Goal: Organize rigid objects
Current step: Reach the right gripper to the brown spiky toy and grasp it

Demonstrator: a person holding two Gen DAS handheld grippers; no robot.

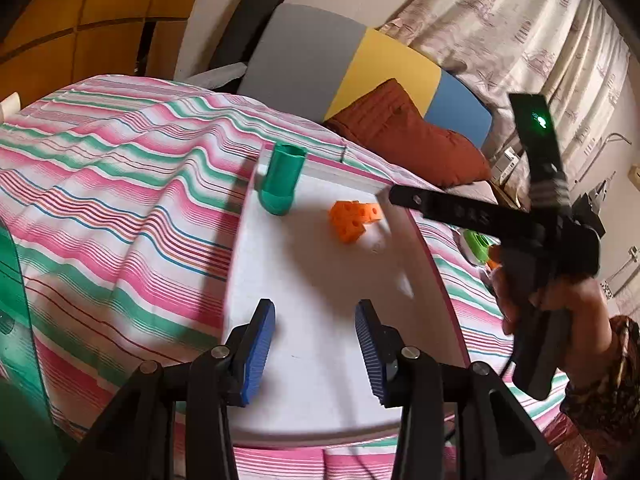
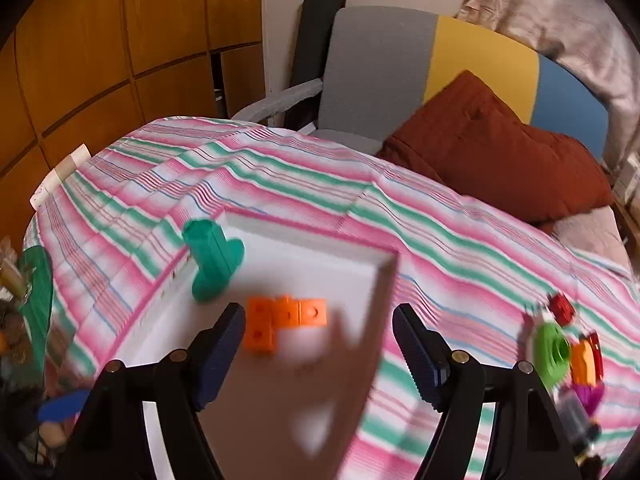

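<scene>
With both jaws apart and empty, the right gripper (image 2: pixel 318 354) should swing right of its jaws to the green ring (image 2: pixel 552 354), leaving the orange block (image 2: pixel 280 322) on the tray (image 2: pixel 360 256).

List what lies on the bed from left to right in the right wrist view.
Green cylinder piece → orange block cluster → white tray's right wall → light green ring → orange and red pieces.

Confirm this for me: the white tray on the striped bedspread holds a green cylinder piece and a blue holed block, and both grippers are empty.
One thing is wrong: the holed block is orange, not blue, as both wrist views show. The rest holds: it shares the white tray with the green cylinder piece, and the left gripper and right gripper are empty.
</scene>
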